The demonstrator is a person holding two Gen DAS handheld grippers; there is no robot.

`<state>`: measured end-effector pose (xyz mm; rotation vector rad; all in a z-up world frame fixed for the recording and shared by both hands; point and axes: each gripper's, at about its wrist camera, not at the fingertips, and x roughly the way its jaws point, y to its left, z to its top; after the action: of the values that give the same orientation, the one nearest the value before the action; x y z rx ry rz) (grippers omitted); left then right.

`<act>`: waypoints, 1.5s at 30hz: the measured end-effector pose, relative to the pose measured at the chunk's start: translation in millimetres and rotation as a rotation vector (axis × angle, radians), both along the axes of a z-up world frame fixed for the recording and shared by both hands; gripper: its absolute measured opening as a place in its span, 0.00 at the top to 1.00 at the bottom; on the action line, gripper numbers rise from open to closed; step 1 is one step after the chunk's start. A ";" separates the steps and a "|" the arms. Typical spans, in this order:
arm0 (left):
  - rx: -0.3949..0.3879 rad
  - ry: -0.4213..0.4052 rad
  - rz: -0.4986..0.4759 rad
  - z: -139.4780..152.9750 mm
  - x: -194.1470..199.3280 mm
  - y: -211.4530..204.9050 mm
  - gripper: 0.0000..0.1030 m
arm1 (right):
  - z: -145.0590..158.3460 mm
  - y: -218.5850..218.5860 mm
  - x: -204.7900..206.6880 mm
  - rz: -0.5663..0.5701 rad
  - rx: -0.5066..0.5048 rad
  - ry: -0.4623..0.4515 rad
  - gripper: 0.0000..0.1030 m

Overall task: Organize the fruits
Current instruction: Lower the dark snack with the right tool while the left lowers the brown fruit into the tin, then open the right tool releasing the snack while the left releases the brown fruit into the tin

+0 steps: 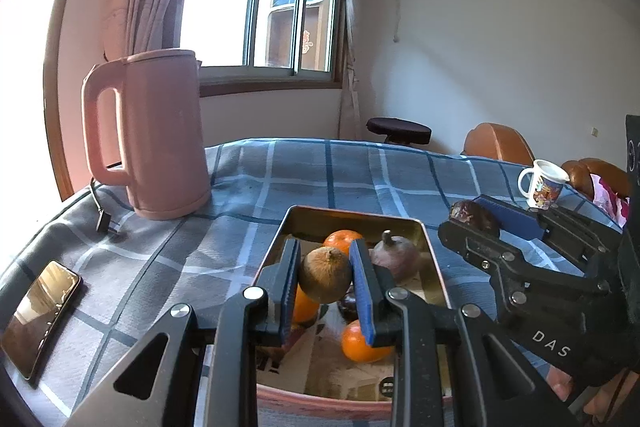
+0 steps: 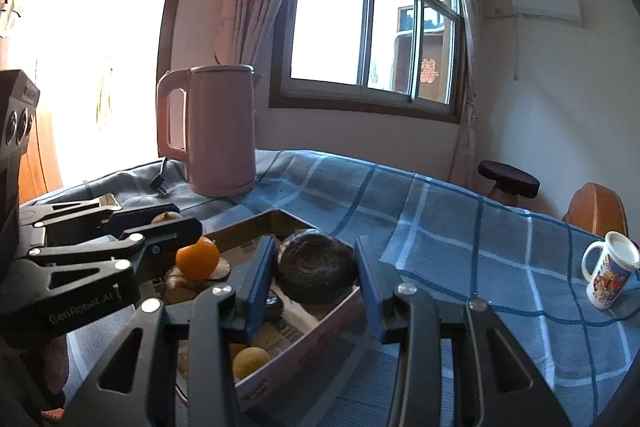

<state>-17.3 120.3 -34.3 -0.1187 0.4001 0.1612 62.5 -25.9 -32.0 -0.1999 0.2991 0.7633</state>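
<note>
blue checked cloth (image 1: 360, 179); left tool (image 1: 326, 277) hides much of fruit tray (image 1: 430, 259).

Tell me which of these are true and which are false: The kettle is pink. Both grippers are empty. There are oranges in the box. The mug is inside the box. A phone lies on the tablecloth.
1. The kettle is pink. True.
2. Both grippers are empty. False: the left gripper holds a brown round fruit, and the right gripper holds a dark round fruit.
3. There are oranges in the box. True: one orange lies near the front and another orange further back.
4. The mug is inside the box. False: it stands on the tablecloth, apart from the box.
5. A phone lies on the tablecloth. True.
</note>
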 end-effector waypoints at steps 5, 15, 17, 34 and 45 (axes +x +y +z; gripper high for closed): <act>-0.012 0.006 0.012 -2.1 -1.0 7.3 0.74 | -2.6 10.3 -1.9 0.018 -0.013 0.005 0.58; -0.028 0.049 0.017 -8.7 1.1 16.2 0.74 | -13.2 29.1 1.9 0.048 -0.045 0.045 0.58; -0.032 0.059 0.018 -10.9 2.4 18.4 0.74 | -13.3 30.9 2.1 0.050 -0.050 0.050 0.58; -0.022 0.144 -0.012 -20.9 14.9 18.2 0.74 | -31.6 51.8 27.3 0.094 -0.153 0.228 0.57; -0.044 0.111 0.033 -17.5 7.6 23.1 0.27 | -29.2 35.7 31.1 0.048 -0.102 0.242 0.43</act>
<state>-9.7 143.3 -51.7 -0.1599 0.5122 0.1923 93.6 9.8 -61.2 -0.2114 0.5653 0.8218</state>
